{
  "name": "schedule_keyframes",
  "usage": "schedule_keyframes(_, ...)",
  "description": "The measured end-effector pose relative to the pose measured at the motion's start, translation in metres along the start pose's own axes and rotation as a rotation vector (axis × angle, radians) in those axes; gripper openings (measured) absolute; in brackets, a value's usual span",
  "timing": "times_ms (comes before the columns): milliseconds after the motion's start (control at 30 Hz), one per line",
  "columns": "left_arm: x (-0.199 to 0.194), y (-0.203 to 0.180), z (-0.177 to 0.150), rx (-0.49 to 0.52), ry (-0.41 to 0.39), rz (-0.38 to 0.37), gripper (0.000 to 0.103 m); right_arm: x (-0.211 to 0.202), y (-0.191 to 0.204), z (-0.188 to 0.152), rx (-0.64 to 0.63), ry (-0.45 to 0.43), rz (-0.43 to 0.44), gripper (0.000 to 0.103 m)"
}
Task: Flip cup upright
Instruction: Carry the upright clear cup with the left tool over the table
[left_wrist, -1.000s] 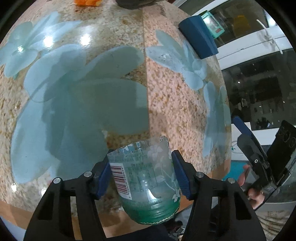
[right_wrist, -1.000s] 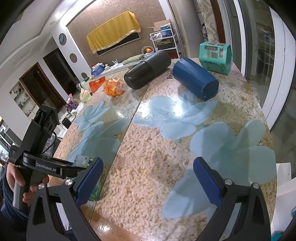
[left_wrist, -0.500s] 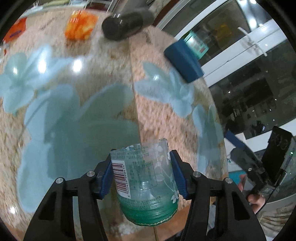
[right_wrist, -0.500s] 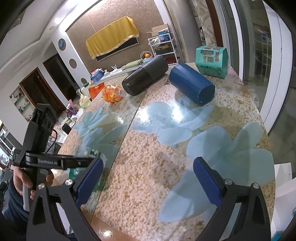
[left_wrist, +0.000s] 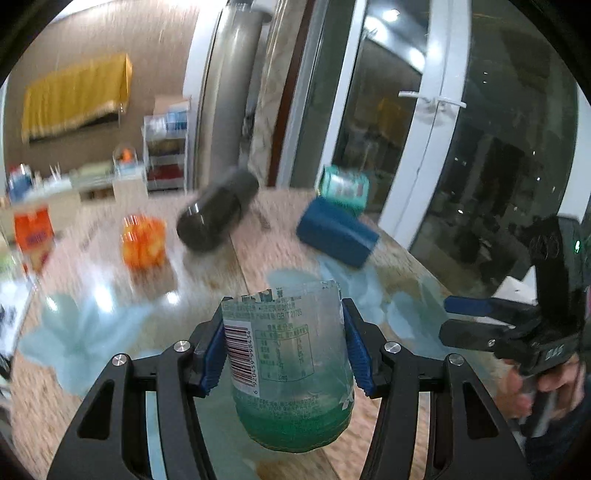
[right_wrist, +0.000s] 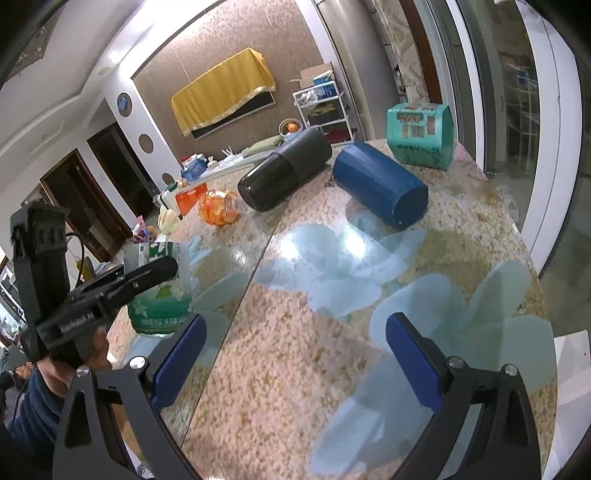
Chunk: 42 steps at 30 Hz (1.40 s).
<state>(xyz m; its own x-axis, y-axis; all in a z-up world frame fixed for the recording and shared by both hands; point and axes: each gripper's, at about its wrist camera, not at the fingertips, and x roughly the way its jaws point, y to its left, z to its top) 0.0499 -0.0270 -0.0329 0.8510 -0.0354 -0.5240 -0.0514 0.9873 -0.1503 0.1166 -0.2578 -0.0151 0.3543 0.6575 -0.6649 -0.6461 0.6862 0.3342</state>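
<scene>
My left gripper (left_wrist: 282, 347) is shut on a clear plastic cup (left_wrist: 288, 365) with a green base, a barcode label and a ragged open rim. The cup stands upright with its rim up, its base at the near edge of the table. In the right wrist view the cup (right_wrist: 162, 291) shows at the left, held by the left gripper (right_wrist: 147, 277), its base on or just above the tabletop. My right gripper (right_wrist: 295, 354) is open and empty over the table's near right part; it also shows at the right of the left wrist view (left_wrist: 465, 317).
On the speckled stone table (right_wrist: 332, 350) with pale blue flowers lie a black cylinder (right_wrist: 284, 177) and a blue cylinder (right_wrist: 380, 184) on their sides, a teal pack (right_wrist: 421, 136) and an orange bag (right_wrist: 218, 206) at the back. Glass doors (left_wrist: 461, 147) at the right.
The left gripper has tilted up from looking down at the table to looking level across it, turning the held cup upright. The right gripper has stayed open and nearly still.
</scene>
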Motion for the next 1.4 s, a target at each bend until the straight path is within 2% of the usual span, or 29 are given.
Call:
schedule_keyframes(133, -0.006, -0.010, -0.003, 0.077, -0.117, 0.086, 0.060, 0.002, 0.009, 0.005, -0.046, -0.039, -0.055, 0.098)
schedule_keyframes(233, 0.000, -0.014, -0.004, 0.106, -0.152, 0.135, 0.060, 0.006, 0.015, 0.007, -0.078, -0.060, -0.094, 0.098)
schedule_keyframes(333, 0.010, -0.016, -0.007, 0.106, -0.129, 0.151, 0.060, 0.013, 0.017, 0.008, -0.092, -0.065, -0.110, 0.098)
schedule_keyframes(533, 0.039, -0.005, -0.017, 0.029, 0.023, 0.094, 0.060, 0.027, 0.015, 0.008, -0.105, -0.059, -0.134, 0.098)
schedule_keyframes(600, 0.040, -0.001, -0.019, -0.001, 0.040, 0.084, 0.060, 0.029, 0.012, 0.008, -0.100, -0.056, -0.134, 0.098)
schedule_keyframes(867, 0.031, -0.008, -0.025, 0.021, 0.060, 0.081, 0.060, 0.029, 0.005, 0.005, -0.080, -0.052, -0.147, 0.098)
schedule_keyframes(1067, 0.023, -0.009, -0.026, 0.026, 0.001, 0.089, 0.060, 0.025, 0.007, 0.001, -0.083, -0.053, -0.155, 0.098)
schedule_keyframes(1133, 0.025, -0.007, -0.026, 0.017, 0.021, 0.099, 0.060, 0.026, 0.009, -0.001, -0.095, -0.045, -0.173, 0.098)
schedule_keyframes(1300, 0.026, -0.003, -0.031, -0.008, 0.048, 0.072, 0.061, 0.042, 0.022, -0.009, -0.183, 0.030, -0.219, 0.098)
schedule_keyframes(1400, 0.025, -0.001, -0.033, -0.023, 0.051, 0.051, 0.061, 0.054, 0.031, -0.018, -0.223, 0.100, -0.169, 0.098)
